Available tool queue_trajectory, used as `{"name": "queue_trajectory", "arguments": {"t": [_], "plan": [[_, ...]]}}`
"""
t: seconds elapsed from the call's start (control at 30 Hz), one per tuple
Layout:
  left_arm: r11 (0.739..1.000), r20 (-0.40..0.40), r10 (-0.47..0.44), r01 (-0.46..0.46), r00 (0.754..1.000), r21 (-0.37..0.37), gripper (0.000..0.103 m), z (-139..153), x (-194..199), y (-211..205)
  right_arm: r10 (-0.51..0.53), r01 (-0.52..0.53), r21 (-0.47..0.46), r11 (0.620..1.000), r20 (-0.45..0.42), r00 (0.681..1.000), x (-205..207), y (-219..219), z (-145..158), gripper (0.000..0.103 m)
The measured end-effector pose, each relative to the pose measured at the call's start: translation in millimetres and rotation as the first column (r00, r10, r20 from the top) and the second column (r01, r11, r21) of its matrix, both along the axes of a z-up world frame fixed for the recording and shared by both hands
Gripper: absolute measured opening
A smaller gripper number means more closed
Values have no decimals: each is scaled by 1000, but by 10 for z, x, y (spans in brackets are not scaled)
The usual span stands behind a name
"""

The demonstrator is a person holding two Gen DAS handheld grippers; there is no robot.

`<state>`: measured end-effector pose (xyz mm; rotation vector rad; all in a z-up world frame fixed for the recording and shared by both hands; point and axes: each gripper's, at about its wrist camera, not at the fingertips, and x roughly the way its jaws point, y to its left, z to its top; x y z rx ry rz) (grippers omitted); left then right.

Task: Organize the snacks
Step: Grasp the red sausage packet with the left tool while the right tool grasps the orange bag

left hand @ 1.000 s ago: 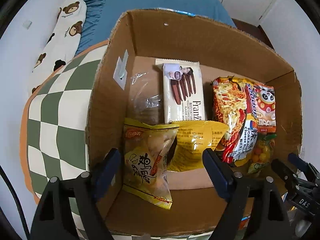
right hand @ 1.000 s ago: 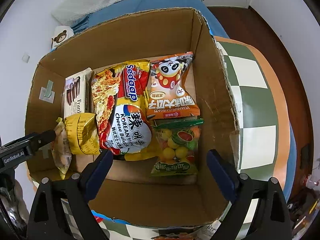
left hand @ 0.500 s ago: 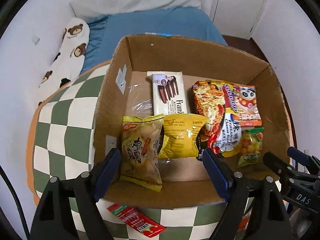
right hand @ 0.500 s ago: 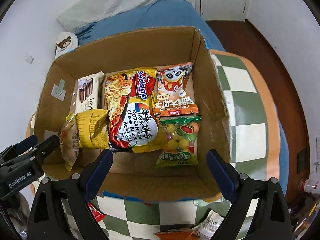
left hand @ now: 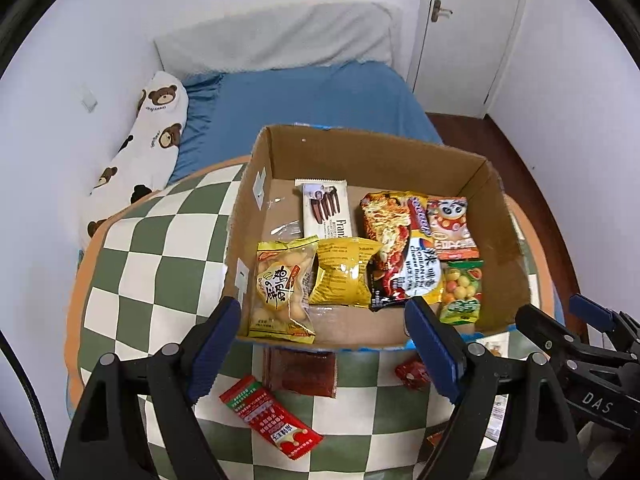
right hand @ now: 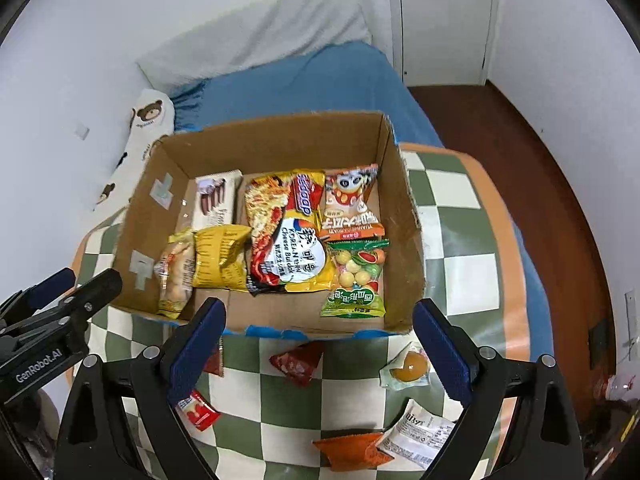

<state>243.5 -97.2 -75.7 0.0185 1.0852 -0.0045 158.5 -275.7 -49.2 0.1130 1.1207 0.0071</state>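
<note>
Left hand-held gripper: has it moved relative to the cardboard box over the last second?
Yes. The left hand-held gripper has pulled back and up from the brown cardboard box: its tips were over the box floor, now they frame the near wall, with checkered tablecloth visible below.

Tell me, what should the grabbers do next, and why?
Probably lower the left gripper toward the long red packet on the checkered cloth and close on it. Both grippers hang open and empty, the right gripper too, and the cardboard box already holds several snacks, while this packet lies loose outside the box, just below the left jaws.
</note>
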Motion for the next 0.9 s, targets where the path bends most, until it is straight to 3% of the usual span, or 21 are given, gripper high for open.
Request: {"name": "queue_trajectory", "arguments": {"t": [0.2,0.33,0.5,0.63,0.7,0.77,0.9], "plan": [[999,43,2,-1,999,-38,84,217,-263,-3,-2,2,8,1000,62,998,-287,33,269,97],[999,50,0,3,999,-45,84,267,-437,-25,-20,19,38,999,48,999,-465,-6,263,97],[999,-23,18,-19,1000,-45,84,19,-627,58,-63,68,83,994,-60,996,-706,-169,-97,97],[997,-153,63,-68,986,-26,84,-465,-779,273,-62,85,103,991,-207,976,-955,-307,-619,97],[994,-217,100,-109,971,-30,84,-709,-857,420,-48,79,104,991,-271,961,-1087,-335,-883,97],[984,-312,142,-169,940,-61,84,-1003,-937,597,-35,70,100,993,-322,946,-1209,-337,-1139,97],[922,-488,224,-345,843,-174,84,-1524,-1076,913,-20,51,73,996,-380,925,-1345,-312,-1527,97]]}}
